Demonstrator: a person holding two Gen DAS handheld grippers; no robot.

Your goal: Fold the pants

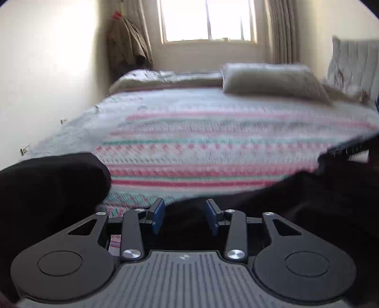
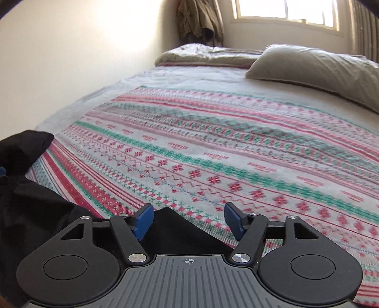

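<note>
We see a woven bedspread [image 2: 213,147] banded in pink and green, soft black pants [image 1: 272,201] rumpled along its near edge. Our left gripper [image 1: 184,216] and right gripper [image 2: 188,219] straddle cloth, blue pads apart, unclenched.

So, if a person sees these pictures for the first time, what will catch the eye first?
Probably the bedspread with red and green patterned stripes, which covers most of the bed. Next, the black pants lying along its near edge, with cloth between the blue pads of both the left gripper and the right gripper. At the far end, a grey pillow lies below a bright window.
</note>
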